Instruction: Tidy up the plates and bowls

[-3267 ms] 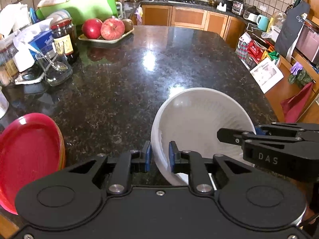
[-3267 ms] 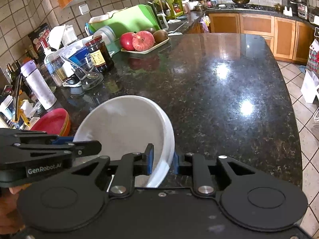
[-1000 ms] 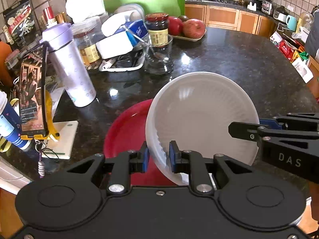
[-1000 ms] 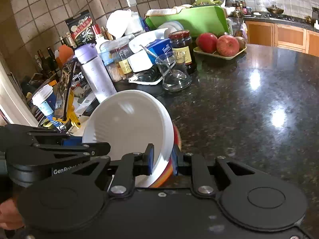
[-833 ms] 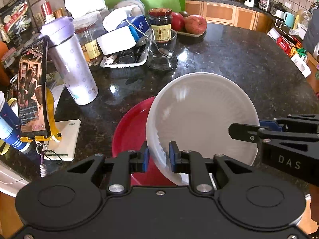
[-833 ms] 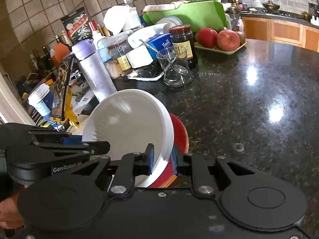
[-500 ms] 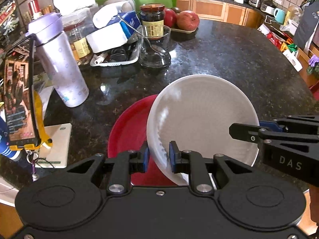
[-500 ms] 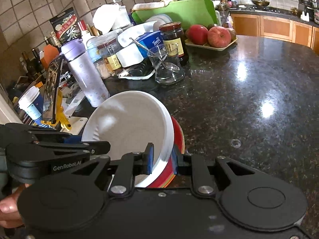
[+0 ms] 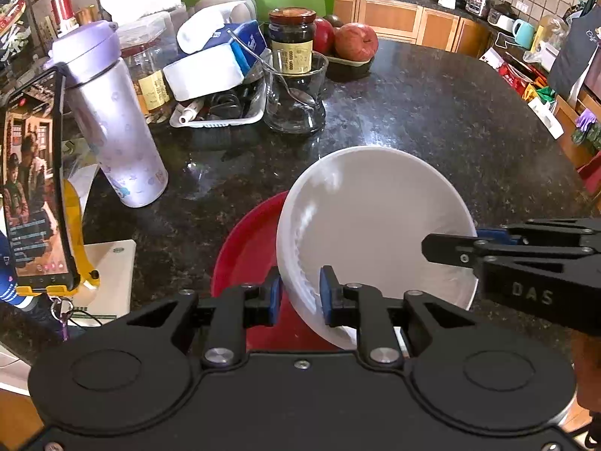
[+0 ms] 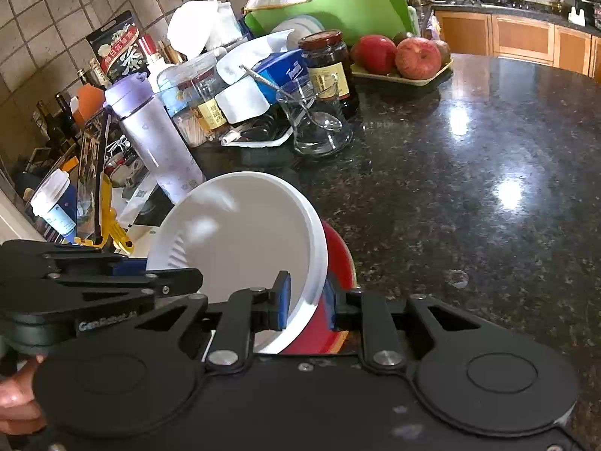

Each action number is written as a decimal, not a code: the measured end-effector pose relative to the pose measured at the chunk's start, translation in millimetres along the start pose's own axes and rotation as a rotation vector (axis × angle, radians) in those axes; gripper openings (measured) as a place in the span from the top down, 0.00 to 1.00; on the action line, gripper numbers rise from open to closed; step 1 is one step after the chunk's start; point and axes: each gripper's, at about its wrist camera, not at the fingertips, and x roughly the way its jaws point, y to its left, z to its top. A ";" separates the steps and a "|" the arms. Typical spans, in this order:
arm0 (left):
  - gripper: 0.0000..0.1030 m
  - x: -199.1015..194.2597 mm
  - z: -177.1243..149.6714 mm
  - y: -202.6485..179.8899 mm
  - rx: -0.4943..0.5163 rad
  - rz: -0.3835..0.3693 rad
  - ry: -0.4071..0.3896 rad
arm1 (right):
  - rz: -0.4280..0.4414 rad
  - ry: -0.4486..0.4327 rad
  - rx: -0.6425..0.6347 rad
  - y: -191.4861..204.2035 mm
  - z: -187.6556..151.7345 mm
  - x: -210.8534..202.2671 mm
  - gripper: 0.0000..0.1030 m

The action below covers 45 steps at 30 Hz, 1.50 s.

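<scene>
A white bowl [image 9: 375, 225] is held over a red plate [image 9: 244, 255] on the black granite counter. My left gripper [image 9: 299, 295] is shut on the bowl's left rim. My right gripper [image 10: 306, 302] is shut on the bowl's right rim [image 10: 311, 263]. The bowl [image 10: 240, 233] is tilted slightly, with the red plate [image 10: 338, 255] right under it; contact between them is hidden. The right gripper's fingers [image 9: 488, 242] also show in the left wrist view, and the left gripper's fingers [image 10: 124, 278] in the right wrist view.
A purple bottle [image 9: 112, 120], a phone on a yellow stand [image 9: 33, 195], a glass with a spoon [image 9: 295, 94], a dark jar [image 9: 292, 41], a cluttered tray [image 9: 218, 112] and a fruit tray with apples [image 9: 353, 45] stand behind. Bare counter [image 10: 488, 188] lies to the right.
Both grippers carried the white bowl left across the counter to above the red plate. Over the last half second it has sunk slightly closer to the plate.
</scene>
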 end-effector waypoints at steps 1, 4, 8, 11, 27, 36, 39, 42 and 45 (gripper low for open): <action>0.71 0.0 -0.2 0.9 0.000 0.001 0.002 | 0.003 0.002 -0.003 1.2 1.3 1.2 0.78; 0.71 1.1 -0.1 3.8 -0.008 0.008 0.003 | 0.013 0.001 -0.017 5.3 4.6 2.8 0.73; 0.67 -1.9 -1.8 9.7 -0.027 -0.006 -0.025 | 0.006 -0.057 -0.060 11.9 3.7 -0.1 0.61; 0.61 -8.0 -2.9 12.2 -0.030 -0.008 -0.061 | -0.022 -0.114 -0.097 16.9 2.8 -4.4 0.52; 0.28 -48.5 -15.0 8.4 0.024 0.077 -0.312 | -0.250 -0.518 -0.113 36.6 -32.0 -63.6 0.15; 0.24 -43.3 -26.5 3.3 0.045 0.049 -0.267 | -0.342 -0.570 -0.005 36.0 -67.4 -80.6 0.14; 0.22 -43.2 -31.2 -0.1 0.042 0.051 -0.273 | -0.352 -0.547 0.017 32.6 -75.9 -85.6 0.14; 0.20 -44.3 -36.3 -5.5 0.032 0.082 -0.286 | -0.376 -0.534 0.006 31.0 -83.6 -89.3 0.12; 0.20 -45.4 -40.2 -11.8 0.036 0.064 -0.276 | -0.412 -0.528 -0.019 30.0 -90.3 -91.1 0.08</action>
